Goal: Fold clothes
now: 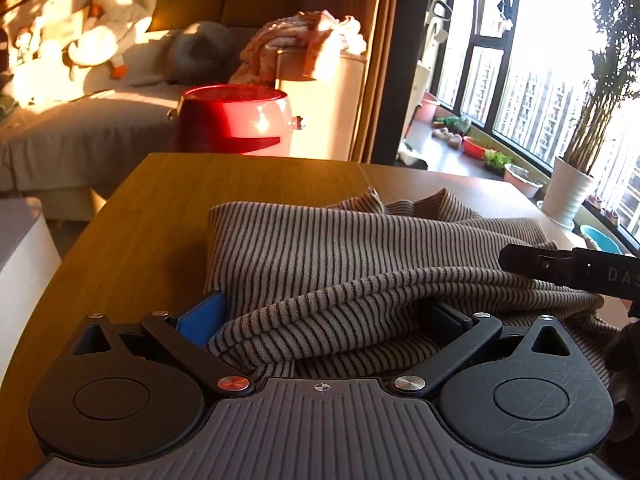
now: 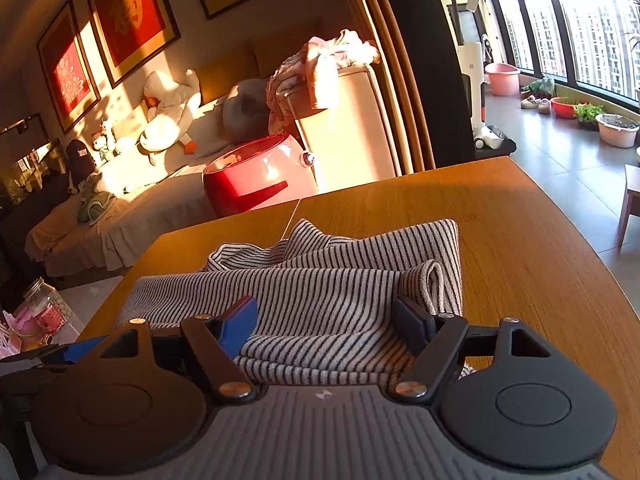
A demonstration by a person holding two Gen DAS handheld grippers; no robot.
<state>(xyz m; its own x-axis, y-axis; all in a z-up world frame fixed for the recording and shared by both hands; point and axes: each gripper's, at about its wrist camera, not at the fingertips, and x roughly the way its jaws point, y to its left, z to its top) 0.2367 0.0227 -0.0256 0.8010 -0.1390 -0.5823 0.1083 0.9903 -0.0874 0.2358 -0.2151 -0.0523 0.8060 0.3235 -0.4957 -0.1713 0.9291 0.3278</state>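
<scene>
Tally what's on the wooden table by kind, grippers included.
Striped garment: 1
Grippers: 2 (left, right)
Total: 3

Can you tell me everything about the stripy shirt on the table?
The stripy shirt is soft knit cloth, pale with thin dark stripes. It lies bunched and partly folded on the wooden table, with a rolled edge at one side and a crumpled bit at the far end. The left gripper and right gripper both have their jaws wide apart, with cloth lying between the fingers. Low sunlight makes it look brownish in the left view.
</scene>
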